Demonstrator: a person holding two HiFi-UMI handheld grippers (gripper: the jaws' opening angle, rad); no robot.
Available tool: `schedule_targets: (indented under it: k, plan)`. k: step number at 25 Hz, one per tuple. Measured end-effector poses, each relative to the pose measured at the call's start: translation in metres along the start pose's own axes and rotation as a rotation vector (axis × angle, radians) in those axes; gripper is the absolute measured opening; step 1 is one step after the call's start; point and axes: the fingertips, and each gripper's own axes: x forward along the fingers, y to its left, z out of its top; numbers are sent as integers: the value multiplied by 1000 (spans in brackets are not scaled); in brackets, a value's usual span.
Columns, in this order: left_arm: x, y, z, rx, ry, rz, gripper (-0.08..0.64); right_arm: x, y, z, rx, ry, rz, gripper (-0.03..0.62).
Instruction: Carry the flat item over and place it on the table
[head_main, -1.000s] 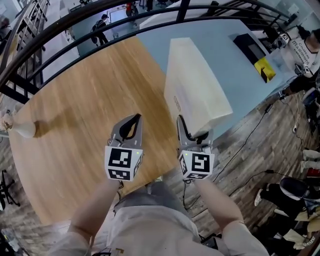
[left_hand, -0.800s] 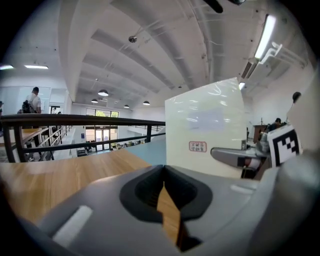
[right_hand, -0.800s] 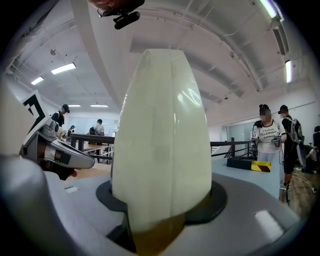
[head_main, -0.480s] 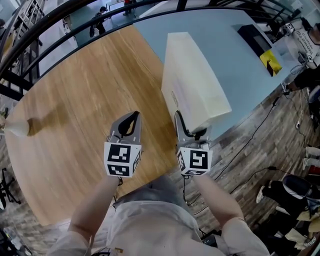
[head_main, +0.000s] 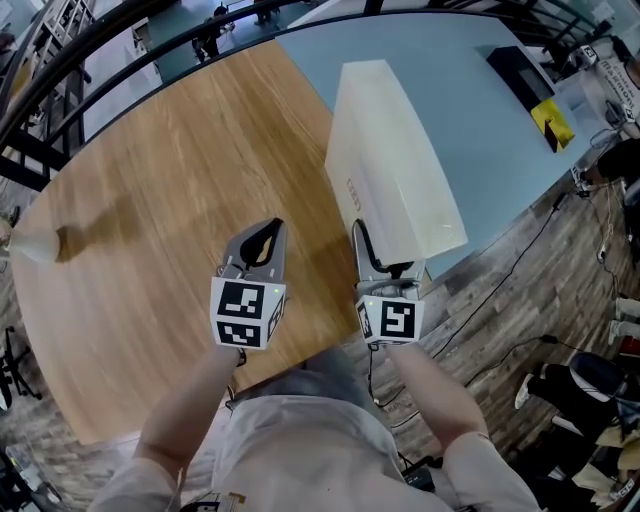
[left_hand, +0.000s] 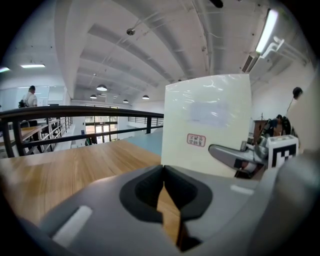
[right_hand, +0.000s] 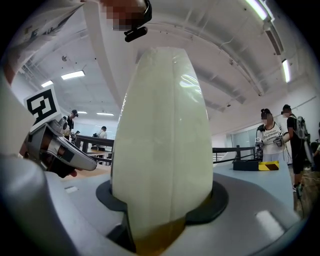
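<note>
Flat white package, up on edge over the wooden bench's right rim, probably wants tipping flat and lowering onto the bench before release. Its near end sits wedged between the right gripper jaws, clenched on it. Left gripper jaws are pressed together, empty, above the bench.

Cream-white flat item, honey-brown wood-grain table, pale blue tabletop, grey left gripper, black-and-white marker cube

Wooden table, blue tabletop, black railing, plank floor, ceiling striplights.
</note>
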Motion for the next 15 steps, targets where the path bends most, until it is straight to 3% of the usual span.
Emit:
schedule_targets:
  k: [6,10,15]
  plan:
    - [-8,1,4,13,-13,4,3,0,0,-2,31,-15,27,288]
    - [-18,-1,16,26,-23,11,3,-6,-7,-1,77,-3,38,348]
    - [-36,-5,36,21,-29,29,3,-14,-11,17,97,11,42,372]
